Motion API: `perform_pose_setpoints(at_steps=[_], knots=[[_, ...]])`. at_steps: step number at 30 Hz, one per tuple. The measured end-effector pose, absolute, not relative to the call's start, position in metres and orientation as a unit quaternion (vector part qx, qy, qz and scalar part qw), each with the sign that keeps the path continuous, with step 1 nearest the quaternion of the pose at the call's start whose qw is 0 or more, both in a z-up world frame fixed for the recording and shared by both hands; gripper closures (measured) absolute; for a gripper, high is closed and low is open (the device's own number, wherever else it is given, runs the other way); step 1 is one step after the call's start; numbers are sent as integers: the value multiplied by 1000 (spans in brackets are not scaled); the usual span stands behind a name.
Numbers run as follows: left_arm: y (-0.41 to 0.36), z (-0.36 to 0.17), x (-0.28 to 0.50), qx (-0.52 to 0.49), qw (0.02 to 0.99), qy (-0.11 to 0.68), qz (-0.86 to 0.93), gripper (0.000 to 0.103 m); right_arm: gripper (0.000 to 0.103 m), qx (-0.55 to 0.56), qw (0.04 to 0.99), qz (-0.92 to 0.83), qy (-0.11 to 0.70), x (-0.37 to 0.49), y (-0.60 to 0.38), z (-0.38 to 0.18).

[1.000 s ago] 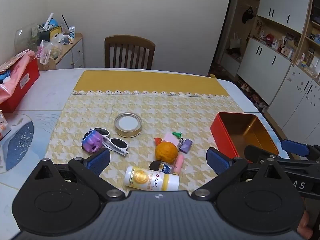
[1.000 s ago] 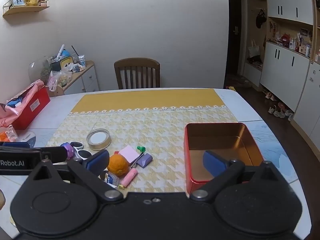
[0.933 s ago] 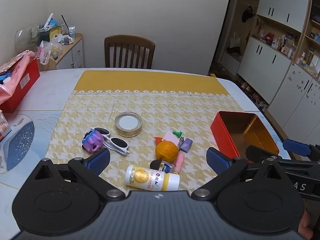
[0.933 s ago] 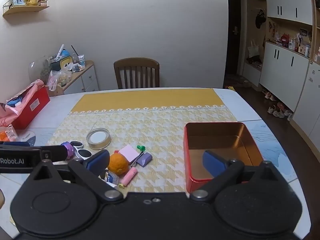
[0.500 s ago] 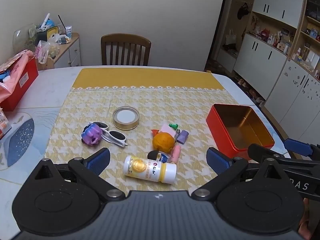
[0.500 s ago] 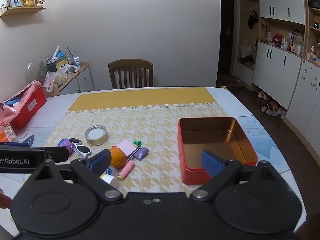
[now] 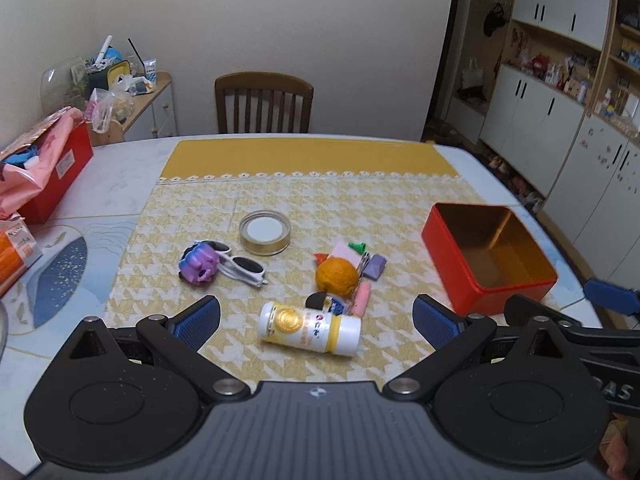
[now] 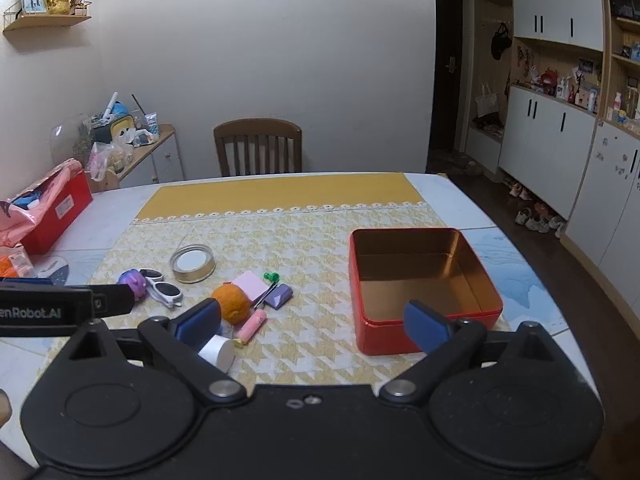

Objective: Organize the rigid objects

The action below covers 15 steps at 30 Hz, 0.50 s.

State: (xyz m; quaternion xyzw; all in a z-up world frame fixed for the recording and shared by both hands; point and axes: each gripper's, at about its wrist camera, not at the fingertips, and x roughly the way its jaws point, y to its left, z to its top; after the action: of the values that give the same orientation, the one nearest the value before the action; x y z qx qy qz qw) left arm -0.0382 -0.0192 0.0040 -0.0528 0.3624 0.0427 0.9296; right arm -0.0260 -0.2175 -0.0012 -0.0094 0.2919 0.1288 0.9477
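Note:
An open red tin (image 7: 490,258) (image 8: 424,280) stands empty on the right of the yellow mat. Loose items lie in the middle: a white and yellow bottle on its side (image 7: 310,328), an orange (image 7: 337,276) (image 8: 231,301), a pink tube (image 7: 361,299), a purple block (image 7: 375,266), a round gold lid (image 7: 265,232) (image 8: 193,263), white sunglasses (image 7: 242,266) and a purple toy (image 7: 197,266). My left gripper (image 7: 316,322) is open and empty, above the near table edge before the bottle. My right gripper (image 8: 314,326) is open and empty, between the pile and the tin.
A red box with pink bags (image 7: 44,168) sits at the table's left edge, with an orange packet (image 7: 12,252) nearer. A wooden chair (image 7: 263,104) stands at the far side. White cabinets (image 8: 560,140) line the right wall.
Both grippers have drawn back and risen a little, so the objects look smaller and farther. Nothing on the table has moved. Both stay open.

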Motion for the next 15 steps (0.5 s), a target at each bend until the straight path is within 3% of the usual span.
perform_pose_setpoints(at_steps=[15], knots=[[-22,6,-45,-63,931,354,59,0,0,-7,949,167,267,-31,-219,5]])
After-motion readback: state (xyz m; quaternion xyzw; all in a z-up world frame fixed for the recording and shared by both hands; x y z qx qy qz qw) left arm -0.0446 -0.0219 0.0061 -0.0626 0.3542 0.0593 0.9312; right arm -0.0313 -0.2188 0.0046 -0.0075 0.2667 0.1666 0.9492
